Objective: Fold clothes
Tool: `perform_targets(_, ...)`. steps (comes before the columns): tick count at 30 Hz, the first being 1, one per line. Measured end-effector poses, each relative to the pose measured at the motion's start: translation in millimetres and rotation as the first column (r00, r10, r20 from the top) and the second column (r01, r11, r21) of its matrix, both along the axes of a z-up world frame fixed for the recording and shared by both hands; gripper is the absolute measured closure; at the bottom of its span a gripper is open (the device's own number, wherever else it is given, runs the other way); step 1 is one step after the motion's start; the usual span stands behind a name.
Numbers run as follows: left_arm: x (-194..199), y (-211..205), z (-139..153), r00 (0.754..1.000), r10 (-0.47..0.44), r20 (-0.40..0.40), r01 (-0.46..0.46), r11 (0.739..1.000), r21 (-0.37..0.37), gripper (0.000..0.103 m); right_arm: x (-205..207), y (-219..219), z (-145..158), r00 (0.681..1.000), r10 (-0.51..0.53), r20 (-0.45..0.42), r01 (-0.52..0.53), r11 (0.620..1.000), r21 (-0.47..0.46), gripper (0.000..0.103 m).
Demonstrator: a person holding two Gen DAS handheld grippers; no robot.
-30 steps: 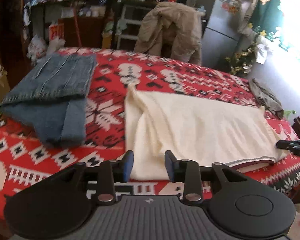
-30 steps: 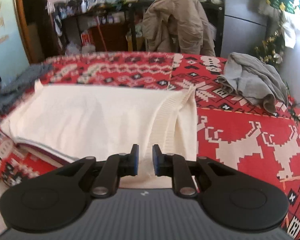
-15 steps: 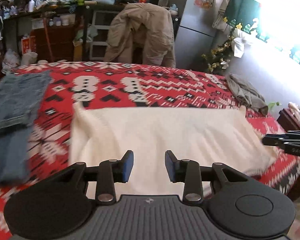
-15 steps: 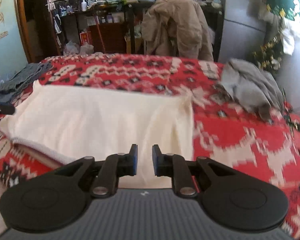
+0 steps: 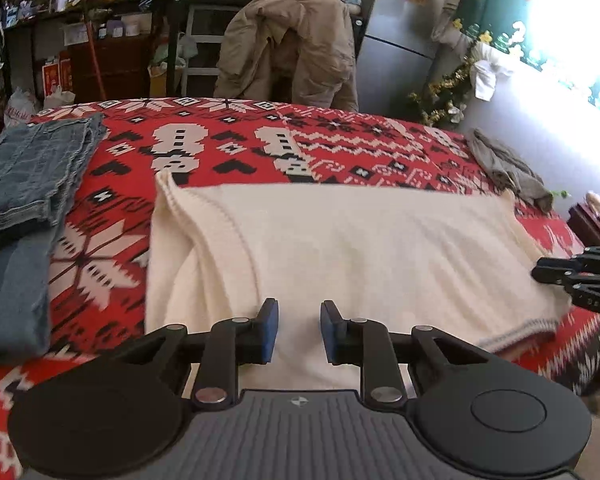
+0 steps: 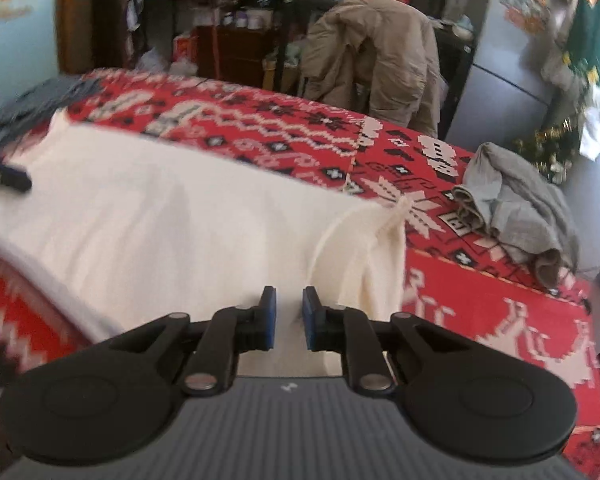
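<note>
Red patterned blanket, no readable writing; cream sweater; left fingers closing empty, right fingers parted.

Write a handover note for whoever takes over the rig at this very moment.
Left tool: jaws closing, nothing between them, over the near edge of the cream sweater.
Right tool: narrow gap, empty, at the sweater's near right part, by its raised corner.
Sweater lies spread across the red patterned cloth.
Done: jeans lie folded to the sweater's left.
Left: fold the sweater, then the crumpled grey garment to its right.
</note>
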State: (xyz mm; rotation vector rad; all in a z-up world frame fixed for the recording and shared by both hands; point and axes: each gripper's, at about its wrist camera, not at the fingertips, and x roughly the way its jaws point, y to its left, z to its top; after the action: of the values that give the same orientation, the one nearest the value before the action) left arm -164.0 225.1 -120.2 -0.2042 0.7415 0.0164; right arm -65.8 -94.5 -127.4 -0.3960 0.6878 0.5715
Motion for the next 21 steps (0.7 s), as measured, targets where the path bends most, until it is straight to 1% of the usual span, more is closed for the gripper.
perform_targets(2,-6,-4,5,1.000,-0.009,0.009,0.009,1.000,0.019,0.079,-9,-10,4,1.000,0.000,-0.012,0.001,1.000,0.002,0.088)
perform_targets(4,-8,-11,9,0.999,-0.036,0.026,0.036,0.999,0.022,0.079,-18,-18,12,1.000,-0.010,-0.012,0.011,0.999,0.035,0.087)
perform_targets(8,-5,-29,11,0.995,-0.095,0.037,0.094,0.995,0.024,0.077,-27,-14,19,1.000,0.011,-0.015,-0.009,0.996,0.093,0.087)
perform_targets(12,-12,-41,-3,0.992,-0.129,-0.012,0.130,0.984,0.121,0.077,-29,-3,5,0.999,0.033,-0.043,-0.030,0.998,0.061,0.087)
perform_targets(15,-30,-37,-4,0.992,-0.128,0.010,0.125,0.982,0.141,0.076,-36,-14,1,0.999,0.042,-0.024,-0.041,0.997,0.070,0.086)
perform_targets(21,-43,-28,3,0.997,-0.072,0.003,0.071,0.989,0.128,0.076,-42,-38,9,0.999,-0.019,-0.049,0.023,0.996,0.085,0.085)
